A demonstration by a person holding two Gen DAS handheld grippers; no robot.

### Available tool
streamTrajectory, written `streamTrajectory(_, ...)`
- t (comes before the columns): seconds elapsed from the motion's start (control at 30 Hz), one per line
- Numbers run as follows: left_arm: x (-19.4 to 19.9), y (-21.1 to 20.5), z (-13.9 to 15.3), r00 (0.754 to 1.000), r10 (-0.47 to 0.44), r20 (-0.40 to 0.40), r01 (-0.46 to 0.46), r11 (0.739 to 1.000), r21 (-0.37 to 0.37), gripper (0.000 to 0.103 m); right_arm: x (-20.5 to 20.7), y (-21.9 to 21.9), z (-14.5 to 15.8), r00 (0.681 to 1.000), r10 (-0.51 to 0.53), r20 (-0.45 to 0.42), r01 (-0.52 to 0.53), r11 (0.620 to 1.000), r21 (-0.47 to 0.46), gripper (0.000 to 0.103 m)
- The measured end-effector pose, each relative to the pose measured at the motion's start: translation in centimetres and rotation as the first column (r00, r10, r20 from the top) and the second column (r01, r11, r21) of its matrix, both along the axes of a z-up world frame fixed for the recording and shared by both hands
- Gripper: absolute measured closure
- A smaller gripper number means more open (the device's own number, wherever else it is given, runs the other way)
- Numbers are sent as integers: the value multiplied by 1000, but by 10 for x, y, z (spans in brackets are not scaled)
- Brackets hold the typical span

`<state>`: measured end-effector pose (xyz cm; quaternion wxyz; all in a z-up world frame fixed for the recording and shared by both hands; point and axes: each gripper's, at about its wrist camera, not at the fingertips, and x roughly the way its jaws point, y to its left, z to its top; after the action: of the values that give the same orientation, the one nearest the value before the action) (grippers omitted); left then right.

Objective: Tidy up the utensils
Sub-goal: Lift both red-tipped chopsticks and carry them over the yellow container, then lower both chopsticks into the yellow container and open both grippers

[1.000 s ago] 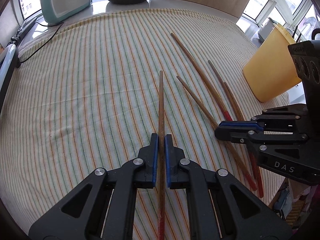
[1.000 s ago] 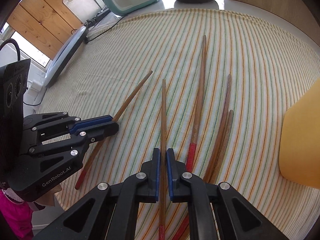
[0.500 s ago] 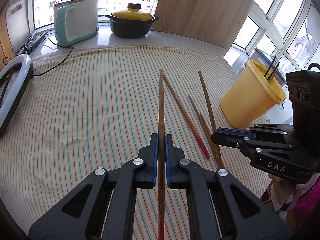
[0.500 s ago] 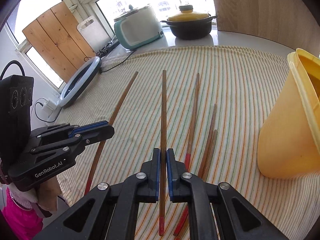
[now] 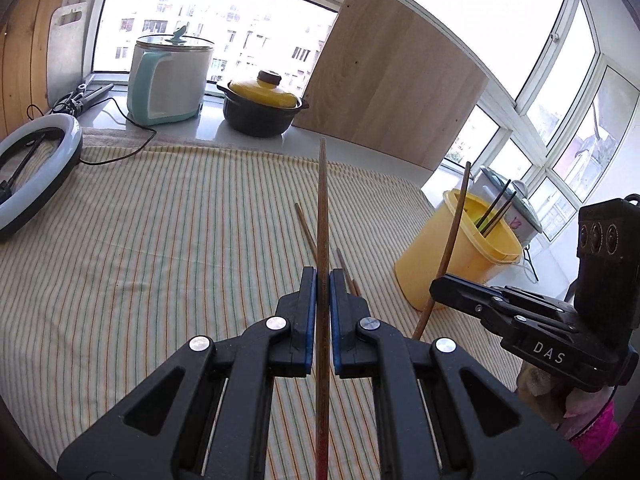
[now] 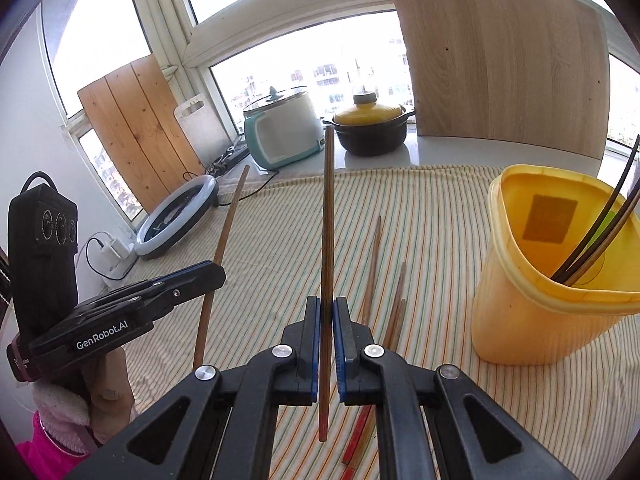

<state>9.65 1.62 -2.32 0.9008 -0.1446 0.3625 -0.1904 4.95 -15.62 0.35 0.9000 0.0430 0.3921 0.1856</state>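
Observation:
My left gripper (image 5: 322, 276) is shut on a brown wooden chopstick (image 5: 322, 216) with a red end, held up off the striped cloth. My right gripper (image 6: 327, 306) is shut on a second chopstick (image 6: 328, 216), also lifted; it shows in the left wrist view (image 5: 454, 236) beside the yellow tub (image 5: 460, 264). The left gripper and its chopstick (image 6: 222, 252) show at the left of the right wrist view. The yellow tub (image 6: 532, 300) stands at right with dark chopsticks (image 6: 600, 236) inside. Three chopsticks (image 6: 394, 300) lie on the cloth.
A ring light (image 5: 24, 168) lies at the cloth's left edge with its cable. A teal cooker (image 5: 168, 80), a black pot with yellow lid (image 5: 260, 108) and a wooden board (image 5: 388, 88) stand along the window sill behind the cloth (image 5: 160, 220).
Both grippers have risen and tilted up, each lifting its chopstick off the cloth. The tub and window sill have come fully into view.

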Motion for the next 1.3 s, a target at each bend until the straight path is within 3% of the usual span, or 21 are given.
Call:
streamTrajectory(0.33,8,-22,35,996,-37,86,39,999,-19,99,-24,-31,54,989,-49,136,43,998,42,99)
streamTrajectory(0.67,30,-65,57,985,-104,138,115,991,-69,99,-37,-81,96,970,-128,206,114,990,81,99)
streamTrajectory(1.03,58,-113,78,970,-123,211,143,986,-82,99,-33,-127,121,939,-229,258,211,973,93,99)
streamTrajectory(1.3,83,-144,85,967,-140,211,164,981,-100,99,-22,-146,128,921,-272,278,252,962,105,99)
